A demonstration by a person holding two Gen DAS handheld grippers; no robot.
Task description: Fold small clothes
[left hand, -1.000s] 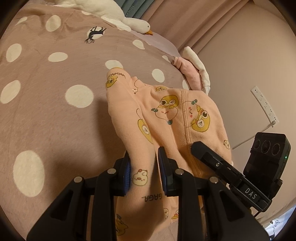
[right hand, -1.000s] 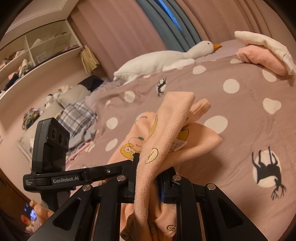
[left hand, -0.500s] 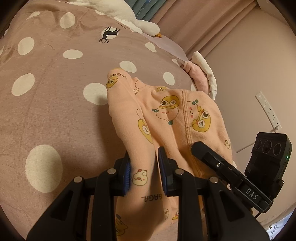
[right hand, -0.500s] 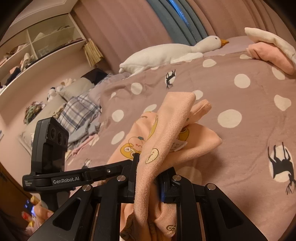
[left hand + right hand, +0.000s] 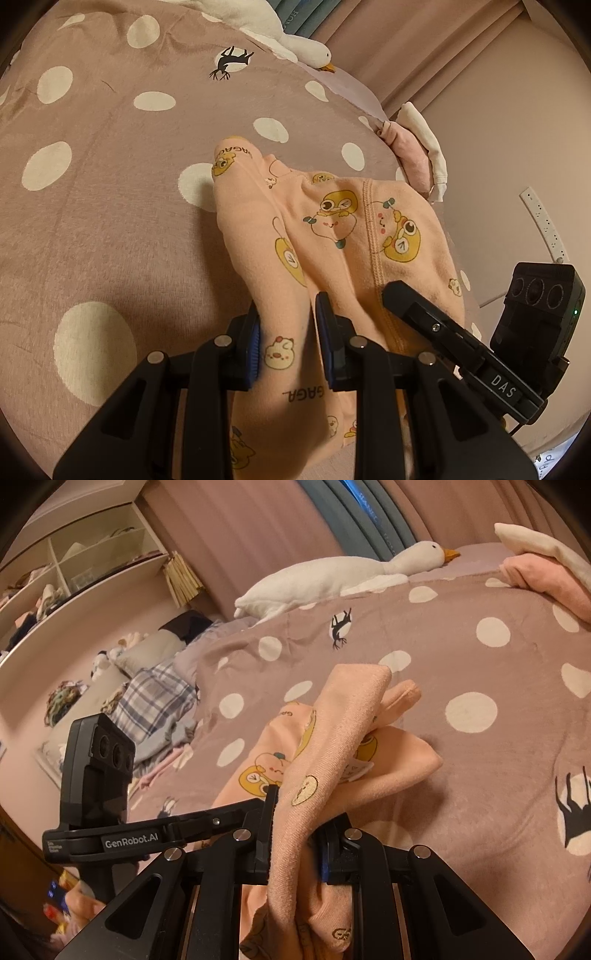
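Observation:
A small peach garment (image 5: 332, 236) with yellow cartoon prints lies partly on the polka-dot bed cover (image 5: 103, 206), its near part lifted. My left gripper (image 5: 286, 343) is shut on a fold of the garment at its near edge. My right gripper (image 5: 295, 834) is shut on another bunched part of the same garment (image 5: 332, 738), which drapes up over the fingers and hides the pads. The right gripper's body (image 5: 461, 350) shows in the left wrist view, close beside the left one.
A white goose plush (image 5: 332, 579) lies at the far side of the bed. Folded pink and white clothes (image 5: 417, 155) sit near the bed's right edge by the wall. Shelves (image 5: 74, 561) and a heap of bedding (image 5: 155, 701) stand on the left.
Both grippers have moved forward over the bed with the garment still held. The garment's shape has hardly changed.

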